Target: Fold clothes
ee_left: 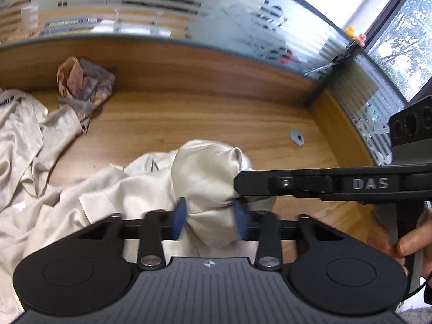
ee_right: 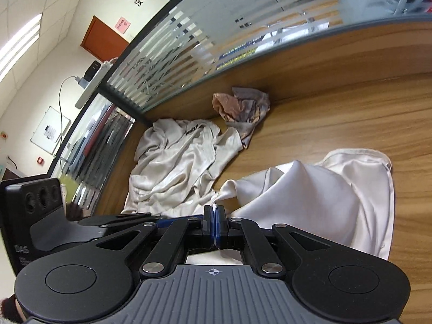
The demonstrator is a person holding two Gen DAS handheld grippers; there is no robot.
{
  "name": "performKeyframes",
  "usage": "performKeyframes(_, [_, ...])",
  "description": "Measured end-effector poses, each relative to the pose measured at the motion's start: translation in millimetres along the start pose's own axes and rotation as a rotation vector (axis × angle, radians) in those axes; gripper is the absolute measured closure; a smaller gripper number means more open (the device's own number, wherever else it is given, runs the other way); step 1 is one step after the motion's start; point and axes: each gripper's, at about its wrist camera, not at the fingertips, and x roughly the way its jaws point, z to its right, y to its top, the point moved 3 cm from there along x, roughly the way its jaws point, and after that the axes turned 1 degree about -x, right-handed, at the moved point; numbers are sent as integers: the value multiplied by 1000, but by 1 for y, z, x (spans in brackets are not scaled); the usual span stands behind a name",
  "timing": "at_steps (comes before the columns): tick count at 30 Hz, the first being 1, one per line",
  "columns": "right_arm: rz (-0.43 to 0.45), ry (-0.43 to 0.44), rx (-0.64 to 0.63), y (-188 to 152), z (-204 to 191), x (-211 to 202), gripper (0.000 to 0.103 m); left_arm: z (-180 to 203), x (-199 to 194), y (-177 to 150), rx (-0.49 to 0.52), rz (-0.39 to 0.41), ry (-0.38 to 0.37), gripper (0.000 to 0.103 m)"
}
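Observation:
A cream satin garment (ee_left: 205, 178) lies bunched on the wooden desk (ee_left: 216, 113). In the left wrist view, my left gripper (ee_left: 210, 221) has its blue pads (ee_left: 179, 221) against both sides of a raised fold of that garment. My right gripper (ee_left: 239, 183) comes in from the right, and its tip meets the same bunch. In the right wrist view, my right gripper (ee_right: 215, 221) is shut, with the edge of the cream satin garment (ee_right: 324, 202) pinched between its pads. The rest of the cloth drapes to the right.
A second crumpled cream garment (ee_right: 172, 162) lies in the desk's corner. A patterned brown-grey cloth (ee_right: 243, 108) sits against the back panel. A striped glass partition (ee_left: 270, 27) rings the desk. A grey cable grommet (ee_left: 297, 137) is set in the desktop. A hand (ee_left: 413, 240) holds the right gripper's handle.

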Motion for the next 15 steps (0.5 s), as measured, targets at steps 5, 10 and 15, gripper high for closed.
performKeyframes(5, [-4, -36, 11, -7, 9, -2, 98, -1, 2, -3, 33, 41, 110, 103])
performKeyframes(10, [-64, -129, -44, -21, 16, -1, 98, -5, 4, -1, 37, 24, 120, 103])
performKeyframes(15, [-88, -183, -105, -27, 14, -3, 95, -5, 5, -4, 62, 6, 113, 103])
